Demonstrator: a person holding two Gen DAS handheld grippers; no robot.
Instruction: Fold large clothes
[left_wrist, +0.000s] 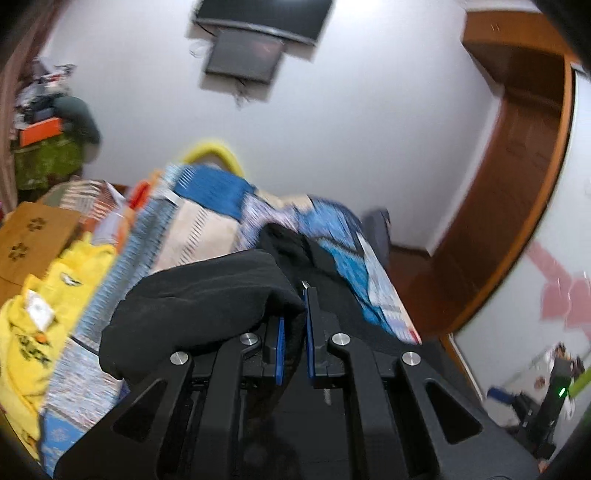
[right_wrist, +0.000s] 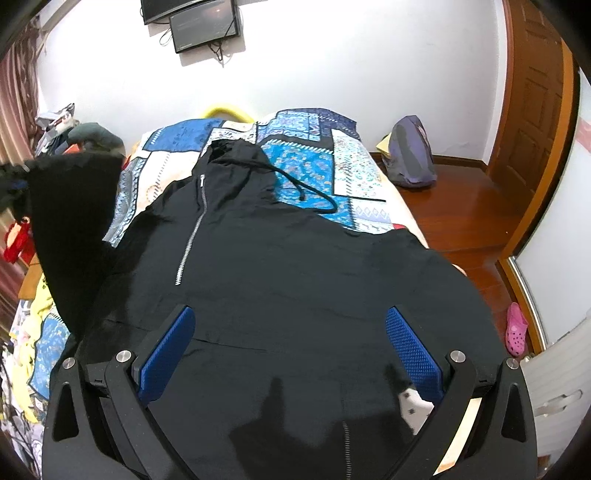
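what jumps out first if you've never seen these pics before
A big black zip-up hoodie spread face-up across the bed, on a blue patchwork quilt. The left gripper is shut on a bunched black fold of the hoodie, while the right gripper hovers wide open over its lower half. Next, the dark screens high on the white wall.

Left wrist view, motion-blurred. Left gripper (left_wrist: 293, 332): blue-padded jaws nearly together, pinching a fold of the black fabric garment (left_wrist: 207, 299). Garment bunches up and over the left finger and hangs down between the jaws. Ahead of the tips: blue-and-white patchwork bedspread (left_wrist: 207, 221). Left of the gripper: crumpled yellow printed cloth (left_wrist: 44, 325), brown cardboard box (left_wrist: 33, 236) beyond it. Far ahead, high on the white wall: two dark screens (left_wrist: 247, 51). Right: brown wooden door (left_wrist: 517, 177).
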